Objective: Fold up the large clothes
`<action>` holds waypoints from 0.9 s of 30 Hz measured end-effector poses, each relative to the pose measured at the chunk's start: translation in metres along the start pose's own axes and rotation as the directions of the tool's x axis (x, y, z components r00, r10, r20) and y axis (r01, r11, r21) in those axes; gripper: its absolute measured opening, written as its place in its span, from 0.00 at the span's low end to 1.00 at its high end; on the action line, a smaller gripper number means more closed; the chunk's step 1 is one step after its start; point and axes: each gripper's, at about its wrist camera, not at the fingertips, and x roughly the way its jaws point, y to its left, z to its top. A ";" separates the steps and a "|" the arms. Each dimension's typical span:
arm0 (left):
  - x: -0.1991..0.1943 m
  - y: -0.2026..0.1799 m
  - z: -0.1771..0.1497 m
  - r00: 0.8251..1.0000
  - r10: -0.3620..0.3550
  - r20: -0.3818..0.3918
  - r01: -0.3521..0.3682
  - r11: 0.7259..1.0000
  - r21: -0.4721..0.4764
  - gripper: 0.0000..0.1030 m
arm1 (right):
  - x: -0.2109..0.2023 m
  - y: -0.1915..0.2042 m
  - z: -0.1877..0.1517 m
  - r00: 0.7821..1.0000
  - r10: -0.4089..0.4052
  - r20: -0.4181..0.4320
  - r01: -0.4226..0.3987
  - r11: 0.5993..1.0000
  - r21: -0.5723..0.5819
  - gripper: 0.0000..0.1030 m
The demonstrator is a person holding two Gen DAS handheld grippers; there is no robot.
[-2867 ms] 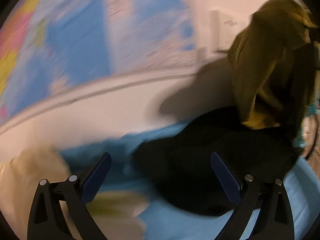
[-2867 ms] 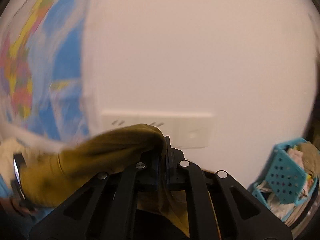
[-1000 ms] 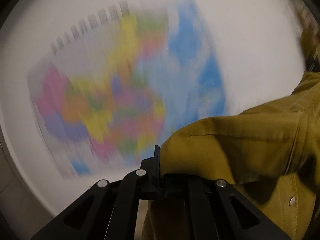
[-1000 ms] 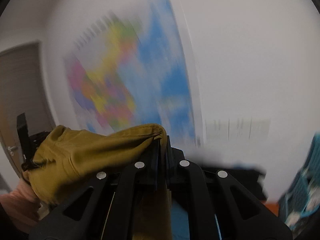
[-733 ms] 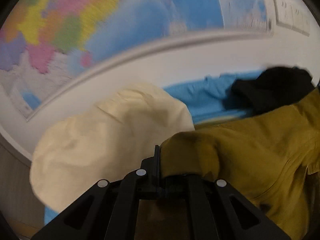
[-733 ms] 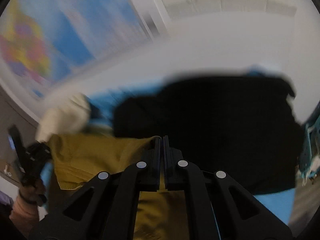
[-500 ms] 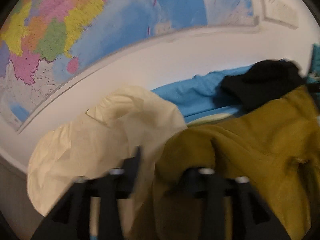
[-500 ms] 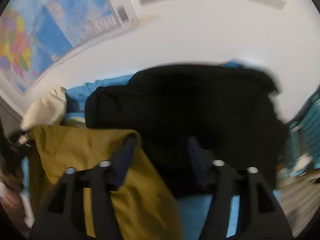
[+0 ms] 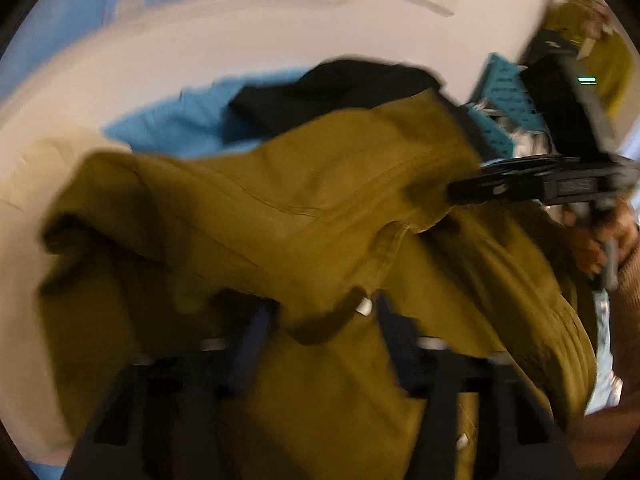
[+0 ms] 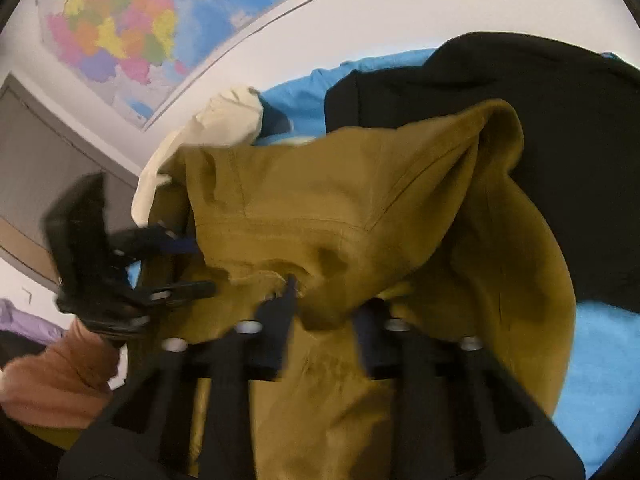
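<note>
An olive-yellow garment (image 9: pixel 320 208) lies crumpled over a blue-sheeted bed (image 9: pixel 172 124), spread between both grippers. My left gripper (image 9: pixel 322 336) has a fold of its cloth between its fingers; the jaws stand apart and are closing. In the right wrist view the olive garment (image 10: pixel 340 200) also bunches between the fingers of my right gripper (image 10: pixel 324 320), whose jaws are closing too. The left gripper (image 10: pixel 172 268) shows there at the garment's left edge, and the right gripper (image 9: pixel 456 192) pokes in at its right edge in the left wrist view.
A black garment (image 10: pixel 520 120) lies behind the olive one and a cream garment (image 10: pixel 224 120) to the left of it. A teal basket (image 9: pixel 504 88) of clothes stands at the right. A wall map (image 10: pixel 140 20) and a grey door (image 10: pixel 40 160) are beyond the bed.
Both grippers swung the olive garment down from the air onto the bed. Their jaws, shut on it a second ago, sprang apart, and now stand narrower with cloth between them.
</note>
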 end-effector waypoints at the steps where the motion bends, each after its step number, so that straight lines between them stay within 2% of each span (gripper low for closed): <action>1: 0.006 0.005 0.006 1.000 -0.007 -0.016 0.007 1.000 -0.018 0.12 | -0.008 0.005 0.007 0.999 0.019 0.032 -0.019 1.000 -0.017 0.17; 3: 0.001 0.018 0.023 0.999 -0.044 0.012 0.045 0.997 -0.063 0.09 | -0.023 0.018 0.021 0.993 0.053 0.101 -0.050 0.998 -0.029 0.16; 5: -0.018 0.027 0.046 0.993 -0.046 0.105 0.054 0.996 -0.073 0.07 | -0.034 0.029 0.044 0.984 0.024 0.175 -0.014 0.998 -0.060 0.15; 7: -0.039 0.038 0.067 0.980 -0.038 0.197 0.064 0.990 -0.127 0.06 | -0.037 0.031 0.071 0.975 -0.006 0.221 0.022 0.997 -0.071 0.15; 8: -0.050 0.047 0.080 0.970 -0.050 0.240 0.093 0.981 -0.171 0.06 | -0.034 0.024 0.088 0.970 -0.025 0.240 0.035 0.999 -0.036 0.15; 10: -0.055 0.054 0.095 0.962 0.021 0.274 0.036 0.979 -0.202 0.08 | -0.023 0.008 0.110 0.967 -0.057 0.250 0.055 0.998 0.015 0.15; 11: -0.048 0.057 0.105 0.963 0.091 0.255 -0.038 0.978 -0.207 0.10 | -0.009 -0.008 0.121 0.968 -0.079 0.239 0.062 0.995 0.079 0.16; 12: -0.039 0.060 0.110 0.966 0.135 0.221 -0.083 0.970 -0.227 0.13 | 0.004 -0.016 0.126 0.973 -0.086 0.213 0.065 0.993 0.102 0.18; 13: -0.027 0.065 0.114 0.967 0.189 0.173 -0.140 0.956 -0.258 0.21 | 0.013 -0.024 0.129 0.974 -0.112 0.194 0.089 0.988 0.128 0.31; 14: -0.020 0.069 0.116 0.961 0.232 0.148 -0.185 0.943 -0.276 0.31 | 0.024 -0.031 0.131 0.968 -0.177 0.175 0.149 0.975 0.165 0.37; 15: -0.016 0.074 0.117 0.949 0.288 0.125 -0.240 0.922 -0.305 0.58 | 0.030 -0.034 0.132 0.961 -0.223 0.162 0.197 0.967 0.164 0.47; 16: -0.017 0.078 0.113 0.931 0.343 0.127 -0.287 0.899 -0.330 0.67 | 0.031 -0.034 0.133 0.952 -0.257 0.167 0.230 0.959 0.165 0.58; 17: -0.021 0.080 0.110 0.926 0.350 0.144 -0.288 0.898 -0.332 0.67 | 0.022 -0.034 0.130 0.941 -0.277 0.193 0.245 0.954 0.174 0.61; 19: -0.033 0.083 0.099 0.929 0.324 0.179 -0.250 0.906 -0.341 0.67 | -0.009 -0.024 0.113 0.937 -0.231 0.261 0.205 0.971 0.125 0.61; 20: -0.043 0.083 0.090 0.931 0.300 0.206 -0.220 0.915 -0.339 0.67 | -0.021 -0.016 0.104 0.932 -0.240 0.271 0.224 0.970 0.090 0.62; 22: -0.062 0.077 0.072 0.927 0.266 0.264 -0.184 0.936 -0.299 0.68 | -0.038 0.006 0.081 0.931 -0.254 0.263 0.262 0.965 0.006 0.72; 24: -0.076 0.064 0.057 0.923 0.256 0.288 -0.185 0.949 -0.254 0.69 | -0.037 0.034 0.042 0.954 -0.221 0.202 0.243 0.966 -0.092 0.77; 27: -0.079 0.041 0.041 0.932 0.214 0.294 -0.167 0.970 -0.178 0.71 | -0.011 0.056 -0.016 0.968 -0.242 0.058 0.249 0.951 -0.185 0.78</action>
